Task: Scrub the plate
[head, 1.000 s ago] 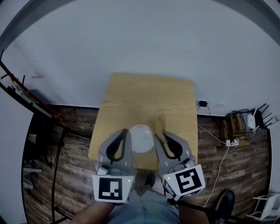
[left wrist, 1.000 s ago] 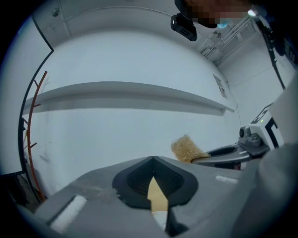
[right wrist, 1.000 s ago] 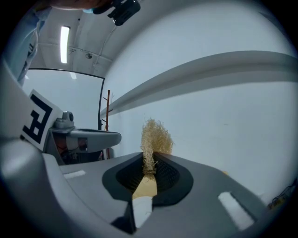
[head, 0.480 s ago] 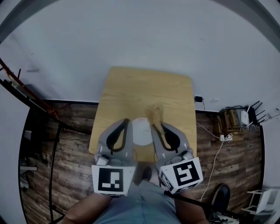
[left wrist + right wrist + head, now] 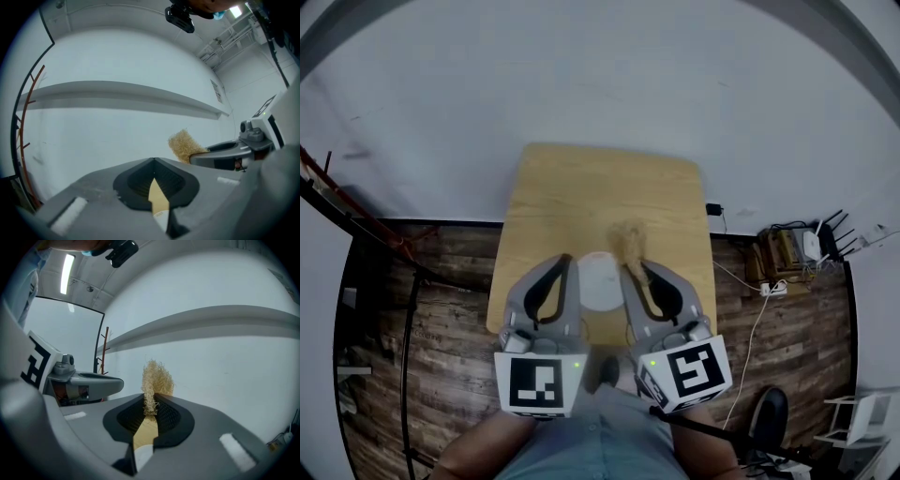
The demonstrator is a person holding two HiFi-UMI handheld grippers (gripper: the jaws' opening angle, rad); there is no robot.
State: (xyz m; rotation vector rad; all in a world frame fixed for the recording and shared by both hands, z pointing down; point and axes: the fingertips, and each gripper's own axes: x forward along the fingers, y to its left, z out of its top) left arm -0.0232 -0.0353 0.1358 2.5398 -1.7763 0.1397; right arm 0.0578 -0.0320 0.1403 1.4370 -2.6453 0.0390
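Note:
A white plate (image 5: 598, 281) lies on the near part of the wooden table (image 5: 600, 187), between my two grippers. My left gripper (image 5: 567, 261) is at the plate's left edge, jaws shut with nothing between them (image 5: 153, 160). My right gripper (image 5: 625, 270) is at the plate's right edge and is shut on a tan fibrous scrubber (image 5: 629, 241). The scrubber (image 5: 156, 377) sticks up and forward out of the jaw tips (image 5: 151, 398). In the left gripper view the scrubber (image 5: 183, 144) shows to the right, clear of the plate. Both grippers point almost level toward the white wall.
The small table stands against a white wall (image 5: 609, 84). Cables, a power strip and a router (image 5: 797, 248) lie on the wood floor to the right. A rack with a red rail (image 5: 356, 211) stands at the left. The person's torso (image 5: 600, 445) is at the near edge.
Both grippers have edged forward and slightly up. The scrubber in the right gripper now shows more plainly over the table beyond the plate. Both jaws have stayed shut.

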